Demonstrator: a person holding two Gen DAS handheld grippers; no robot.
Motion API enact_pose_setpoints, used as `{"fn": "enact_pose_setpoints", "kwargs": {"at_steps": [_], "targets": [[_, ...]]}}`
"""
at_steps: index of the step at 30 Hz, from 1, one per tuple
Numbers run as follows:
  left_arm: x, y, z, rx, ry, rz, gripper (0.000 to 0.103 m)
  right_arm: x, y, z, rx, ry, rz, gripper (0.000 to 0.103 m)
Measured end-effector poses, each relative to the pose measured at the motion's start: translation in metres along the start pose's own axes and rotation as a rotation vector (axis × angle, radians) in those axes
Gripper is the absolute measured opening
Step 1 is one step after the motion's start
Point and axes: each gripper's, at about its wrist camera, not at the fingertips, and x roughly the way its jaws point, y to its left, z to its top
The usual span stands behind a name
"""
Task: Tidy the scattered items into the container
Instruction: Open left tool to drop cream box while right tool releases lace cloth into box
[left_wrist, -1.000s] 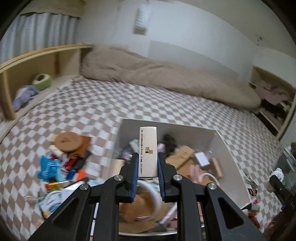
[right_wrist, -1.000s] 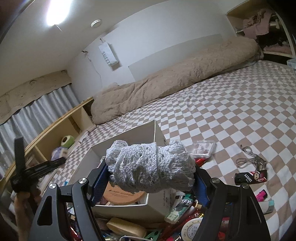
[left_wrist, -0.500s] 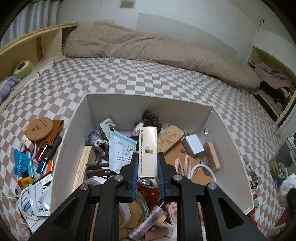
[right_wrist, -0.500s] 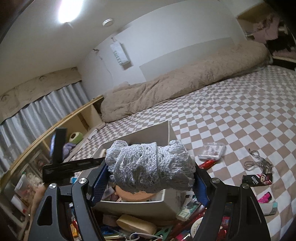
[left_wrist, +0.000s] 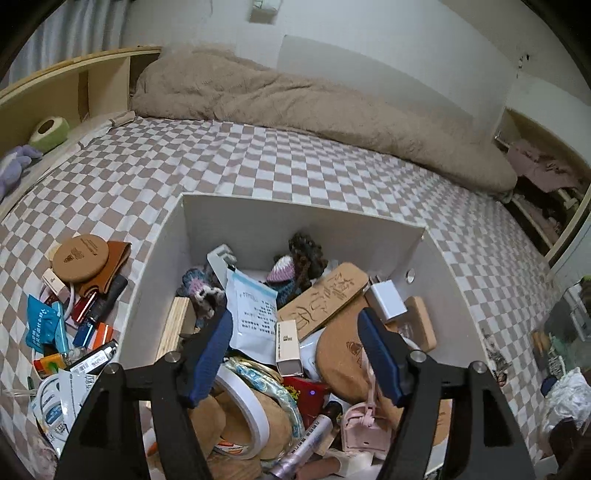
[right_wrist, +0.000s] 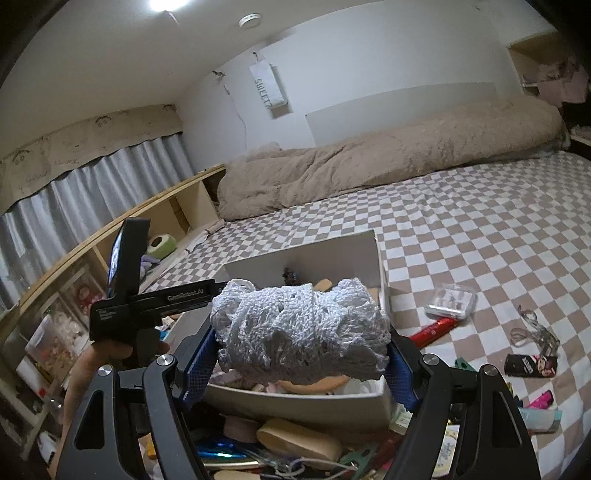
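Note:
A white open box (left_wrist: 303, 210) stands on the checkered bed, full of mixed items. My left gripper (left_wrist: 293, 354) is open and empty, just above the box's contents. A small cream carton (left_wrist: 287, 346) lies in the box between its fingers. My right gripper (right_wrist: 301, 354) is shut on a bundle of pale grey crocheted cloth (right_wrist: 301, 332), held above the near edge of the box (right_wrist: 306, 254). The left gripper's body and the hand holding it (right_wrist: 147, 306) show at the left of the right wrist view.
Loose items lie left of the box: a round cork coaster (left_wrist: 79, 253), blue packets (left_wrist: 40, 325), lighters. To its right lie a clear case (right_wrist: 448, 301), a red tube (right_wrist: 434, 328), scissors (right_wrist: 532, 328) and a black lighter (right_wrist: 530, 363). A beige duvet (left_wrist: 314, 99) lies behind. Wooden shelves (left_wrist: 66, 88) run along the left.
My left gripper has opened and let go of the cream carton, which now lies in the box. My right gripper still holds the cloth bundle and has moved a little closer to the box.

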Motion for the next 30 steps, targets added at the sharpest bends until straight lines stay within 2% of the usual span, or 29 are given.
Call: {"fn": "enact_pose_setpoints", "kwargs": {"at_steps": [1, 9, 11, 13, 18, 22, 24, 30], "targets": [[-0.003, 0.002, 0.001, 0.001, -0.010, 0.003, 0.078, 0.002, 0.003, 0.002, -0.004, 0.003, -0.003, 0.079], [-0.037, 0.026, 0.013, -0.024, -0.116, 0.067, 0.079, 0.034, 0.022, 0.023, 0.010, 0.078, -0.020, 0.079], [-0.045, 0.033, 0.017, -0.034, -0.140, 0.084, 0.082, 0.041, 0.024, 0.028, 0.019, 0.097, -0.024, 0.079], [-0.051, 0.041, 0.019, -0.044, -0.157, 0.087, 0.086, 0.049, 0.027, 0.035, 0.023, 0.118, -0.026, 0.079], [-0.065, 0.052, 0.023, -0.057, -0.197, 0.101, 0.087, 0.071, 0.038, 0.048, 0.028, 0.191, -0.024, 0.079], [-0.073, 0.062, 0.024, -0.076, -0.206, 0.082, 0.088, 0.094, 0.043, 0.061, 0.052, 0.255, -0.022, 0.079], [-0.076, 0.067, 0.024, -0.086, -0.210, 0.074, 0.092, 0.103, 0.046, 0.068, 0.061, 0.282, -0.037, 0.079], [-0.089, 0.088, 0.025, -0.139, -0.238, 0.063, 0.094, 0.126, 0.060, 0.083, 0.032, 0.323, -0.081, 0.079]]}}
